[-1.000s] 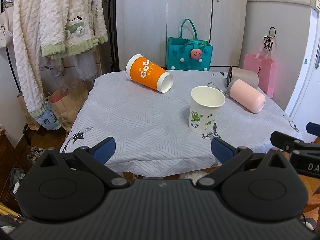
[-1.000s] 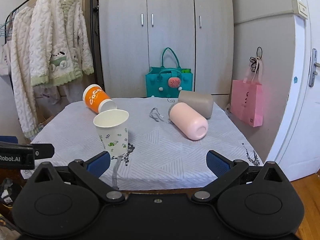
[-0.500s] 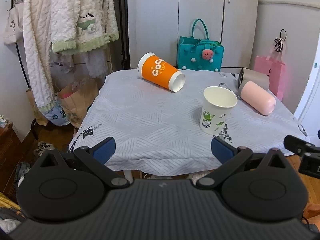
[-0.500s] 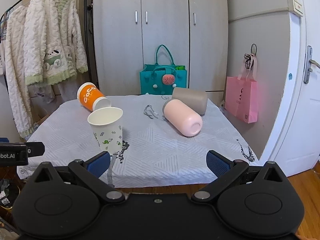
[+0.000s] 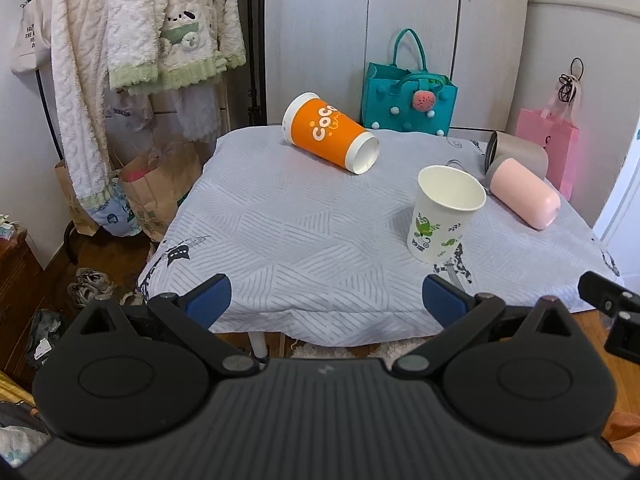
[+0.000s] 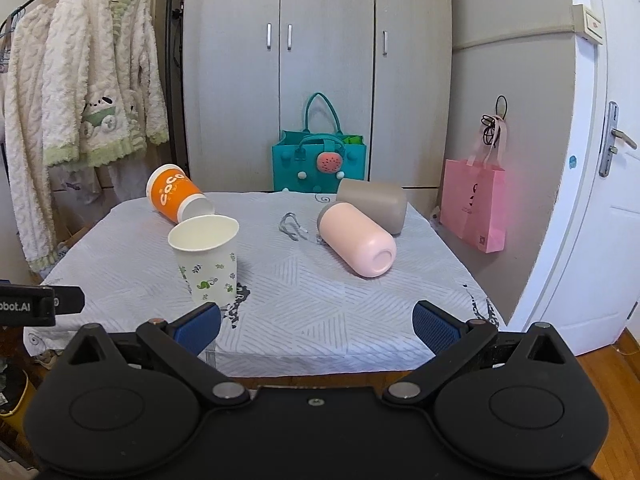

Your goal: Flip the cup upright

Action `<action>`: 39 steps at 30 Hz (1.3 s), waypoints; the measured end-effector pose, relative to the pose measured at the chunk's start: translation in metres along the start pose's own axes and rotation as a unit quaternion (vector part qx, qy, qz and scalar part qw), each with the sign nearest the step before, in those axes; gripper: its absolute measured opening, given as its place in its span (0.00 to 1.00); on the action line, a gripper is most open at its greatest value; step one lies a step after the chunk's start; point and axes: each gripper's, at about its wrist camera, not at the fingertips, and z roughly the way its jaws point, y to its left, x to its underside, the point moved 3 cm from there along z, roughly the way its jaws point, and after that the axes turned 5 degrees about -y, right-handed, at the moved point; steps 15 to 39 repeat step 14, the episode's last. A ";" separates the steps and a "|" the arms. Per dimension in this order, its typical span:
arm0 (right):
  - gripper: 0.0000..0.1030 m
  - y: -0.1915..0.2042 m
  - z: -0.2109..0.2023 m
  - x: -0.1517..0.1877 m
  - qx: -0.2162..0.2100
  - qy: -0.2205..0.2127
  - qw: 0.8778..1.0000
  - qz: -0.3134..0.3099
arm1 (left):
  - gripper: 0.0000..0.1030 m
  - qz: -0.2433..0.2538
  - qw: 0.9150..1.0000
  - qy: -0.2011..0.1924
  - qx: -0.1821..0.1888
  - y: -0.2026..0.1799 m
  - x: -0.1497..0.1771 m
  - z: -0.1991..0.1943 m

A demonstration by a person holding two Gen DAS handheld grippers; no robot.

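A white paper cup with green leaf print [image 5: 442, 216] [image 6: 208, 256] stands upright on the grey tablecloth [image 5: 304, 232] [image 6: 320, 288]. An orange cup [image 5: 330, 138] [image 6: 176, 198] lies on its side at the back left. A pink cup [image 5: 524, 198] [image 6: 358, 240] and a taupe cup [image 5: 516, 154] [image 6: 372, 204] lie on their sides at the right. My left gripper [image 5: 326, 300] is open and empty, off the table's near edge. My right gripper [image 6: 316, 328] is open and empty, at the near edge, right of the white cup.
A teal bag [image 6: 318, 162] stands behind the table against grey cupboards. A pink bag [image 6: 474, 204] hangs at the right. Fluffy robes [image 5: 120, 40] hang at the left over paper bags [image 5: 160, 188]. A small clear clip [image 6: 292, 228] lies mid-table.
Both grippers have drawn back from the table and a little higher. The cups have not moved. Both grippers stay open.
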 end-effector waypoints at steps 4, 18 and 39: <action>1.00 0.000 0.000 0.000 0.002 -0.002 1.000 0.001 | 1.00 0.006 1.000 -0.003 -0.002 0.000 0.000 0.000; 1.00 0.002 0.003 0.000 0.004 -0.001 1.000 0.001 | 1.00 0.017 1.000 -0.014 -0.011 -0.002 0.000 -0.002; 1.00 0.002 0.003 0.000 0.004 -0.001 1.000 0.001 | 1.00 0.017 1.000 -0.014 -0.011 -0.002 0.000 -0.002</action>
